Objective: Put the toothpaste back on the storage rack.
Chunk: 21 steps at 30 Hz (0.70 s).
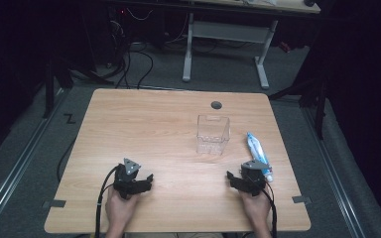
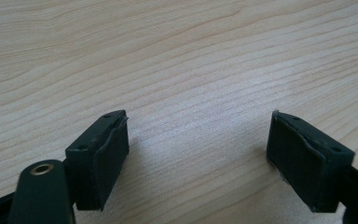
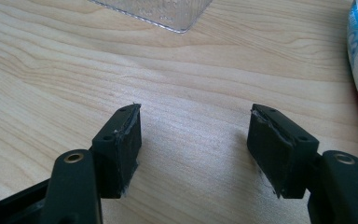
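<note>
At the near right of the wooden table (image 1: pixel 144 124), the right gripper (image 1: pixel 234 178) rests with jaws wide and empty, just beside the toothpaste tube (image 1: pixel 258 152). The clear plastic container (image 1: pixel 212 134) stands farther off, near the middle. At the near left, the left gripper (image 1: pixel 149 181) rests, jaws wide and empty.

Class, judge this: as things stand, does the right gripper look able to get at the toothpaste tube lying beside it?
Probably yes. The right gripper is open and empty, the toothpaste tube lies just beside it on bare table, and the clear container stands off to the side.
</note>
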{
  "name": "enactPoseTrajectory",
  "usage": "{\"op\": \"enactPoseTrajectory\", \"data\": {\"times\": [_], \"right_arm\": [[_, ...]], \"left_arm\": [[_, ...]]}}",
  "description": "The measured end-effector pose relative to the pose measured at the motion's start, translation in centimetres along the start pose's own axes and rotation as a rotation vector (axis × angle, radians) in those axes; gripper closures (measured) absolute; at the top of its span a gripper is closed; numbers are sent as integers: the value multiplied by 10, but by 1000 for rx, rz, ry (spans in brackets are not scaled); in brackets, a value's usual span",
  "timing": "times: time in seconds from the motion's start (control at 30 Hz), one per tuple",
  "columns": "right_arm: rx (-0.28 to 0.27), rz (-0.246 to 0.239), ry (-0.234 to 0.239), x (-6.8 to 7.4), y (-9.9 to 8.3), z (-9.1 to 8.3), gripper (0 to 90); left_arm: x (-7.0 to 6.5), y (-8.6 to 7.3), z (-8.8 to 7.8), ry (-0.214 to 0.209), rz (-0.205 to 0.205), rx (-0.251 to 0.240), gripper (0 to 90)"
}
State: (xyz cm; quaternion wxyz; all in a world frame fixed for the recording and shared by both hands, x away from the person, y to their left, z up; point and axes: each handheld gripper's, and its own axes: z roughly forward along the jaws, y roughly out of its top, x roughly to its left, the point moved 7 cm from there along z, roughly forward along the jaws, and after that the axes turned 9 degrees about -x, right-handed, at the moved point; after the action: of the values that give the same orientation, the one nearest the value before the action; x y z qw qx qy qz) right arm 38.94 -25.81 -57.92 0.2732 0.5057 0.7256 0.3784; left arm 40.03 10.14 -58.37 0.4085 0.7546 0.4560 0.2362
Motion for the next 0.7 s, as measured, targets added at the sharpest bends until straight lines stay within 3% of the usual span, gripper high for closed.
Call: {"op": "enactPoseTrajectory", "data": {"times": [0.7], "right_arm": [[1,9,-13,0,-1,-1,372]], "left_arm": [[0,0,0,0,0,1,210]]}}
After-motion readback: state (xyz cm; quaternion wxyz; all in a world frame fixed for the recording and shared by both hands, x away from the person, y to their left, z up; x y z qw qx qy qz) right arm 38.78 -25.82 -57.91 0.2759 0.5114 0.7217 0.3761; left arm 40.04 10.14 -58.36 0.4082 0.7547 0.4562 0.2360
